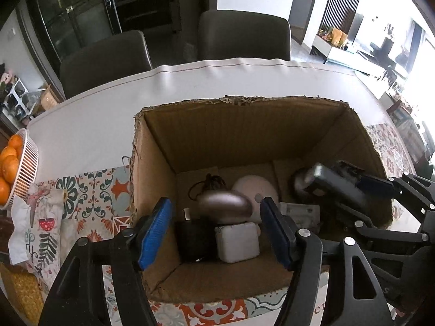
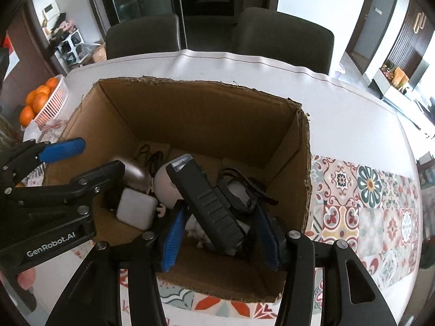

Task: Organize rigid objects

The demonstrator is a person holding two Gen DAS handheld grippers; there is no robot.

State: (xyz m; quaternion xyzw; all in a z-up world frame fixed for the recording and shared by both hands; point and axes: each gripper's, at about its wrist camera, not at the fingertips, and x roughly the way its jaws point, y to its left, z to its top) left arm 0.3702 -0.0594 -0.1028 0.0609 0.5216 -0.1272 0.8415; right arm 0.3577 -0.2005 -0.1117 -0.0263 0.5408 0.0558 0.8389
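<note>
An open cardboard box [image 1: 152,163] [image 2: 288,141] stands on the table. In it lie a metallic egg-shaped object [image 1: 224,203] [image 2: 133,174], a white square case [image 1: 237,241] [image 2: 137,207], a black pouch [image 1: 194,241], a round white disc [image 1: 257,187] and black cords. My left gripper [image 1: 216,231] [image 2: 89,160] is open and empty over the box's near left part. My right gripper [image 2: 220,233] holds a long black flashlight-like device [image 2: 209,203] [image 1: 334,184] between its blue pads, over the box's right side.
A white basket of oranges [image 1: 21,168] [image 2: 51,100] stands at the table's left edge beside a printed cloth [image 1: 40,228]. A patterned runner [image 2: 367,203] lies under the box. Two dark chairs [image 1: 239,38] stand behind the table.
</note>
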